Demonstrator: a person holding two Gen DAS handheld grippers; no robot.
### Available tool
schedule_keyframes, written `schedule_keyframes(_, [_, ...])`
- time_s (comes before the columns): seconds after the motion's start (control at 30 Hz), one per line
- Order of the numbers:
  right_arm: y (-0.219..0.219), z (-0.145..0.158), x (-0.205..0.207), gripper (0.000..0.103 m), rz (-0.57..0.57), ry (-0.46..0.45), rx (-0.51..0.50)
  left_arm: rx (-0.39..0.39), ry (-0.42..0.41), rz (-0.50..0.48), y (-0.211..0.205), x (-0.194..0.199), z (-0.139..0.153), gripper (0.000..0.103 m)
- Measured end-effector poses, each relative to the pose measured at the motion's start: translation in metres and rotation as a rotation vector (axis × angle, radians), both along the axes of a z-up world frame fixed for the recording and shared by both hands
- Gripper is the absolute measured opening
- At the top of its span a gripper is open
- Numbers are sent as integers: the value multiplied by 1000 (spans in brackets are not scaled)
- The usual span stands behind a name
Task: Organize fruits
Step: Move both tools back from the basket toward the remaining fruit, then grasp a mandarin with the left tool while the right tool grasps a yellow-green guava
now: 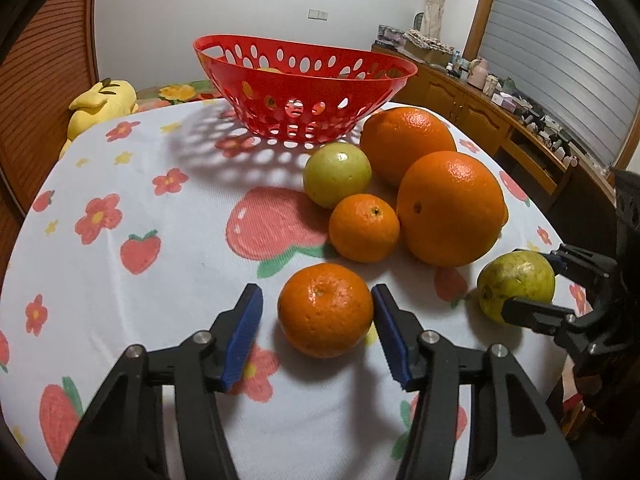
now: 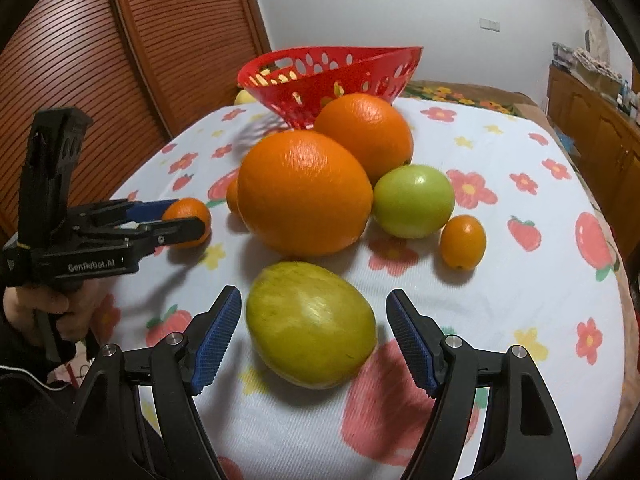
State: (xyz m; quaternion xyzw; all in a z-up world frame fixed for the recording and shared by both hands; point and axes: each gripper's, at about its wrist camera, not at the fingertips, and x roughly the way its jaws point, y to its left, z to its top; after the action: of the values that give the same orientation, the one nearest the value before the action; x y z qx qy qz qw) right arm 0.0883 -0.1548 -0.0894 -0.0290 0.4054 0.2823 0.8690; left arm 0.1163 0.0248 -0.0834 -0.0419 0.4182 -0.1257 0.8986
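Note:
My left gripper (image 1: 318,306) is open around a small mandarin (image 1: 325,309) on the flowered cloth; its right pad touches or nearly touches the fruit. My right gripper (image 2: 314,320) is open around a yellow-green oval fruit (image 2: 310,324), its pads beside the fruit with gaps. That fruit also shows in the left wrist view (image 1: 516,286). A red perforated basket (image 1: 304,80) stands at the back, with some fruit inside. Two large oranges (image 1: 450,208) (image 1: 406,142), a green fruit (image 1: 337,174) and another mandarin (image 1: 364,227) lie between.
A small kumquat-like fruit (image 2: 463,242) lies right of the green fruit (image 2: 414,200). A yellow plush toy (image 1: 102,104) sits beyond the table's far left edge. A wooden cabinet (image 1: 500,120) with clutter runs along the right. A slatted wooden door (image 2: 120,60) is at left.

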Motion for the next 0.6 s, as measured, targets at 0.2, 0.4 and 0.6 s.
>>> schedule_keyframes(0.2, [-1,-7,0,72,7,8,-14,-3,8,-7,-1,3,-3,56])
schedule_keyframes(0.4, [5,-7,-5,64,43,-22,-51,-9,18,-15,-2,6,-7,46])
schedule_keyframes(0.6, [2,2,-3,64,58,-40,-42,-8,5,-18,-4,4,-5,44])
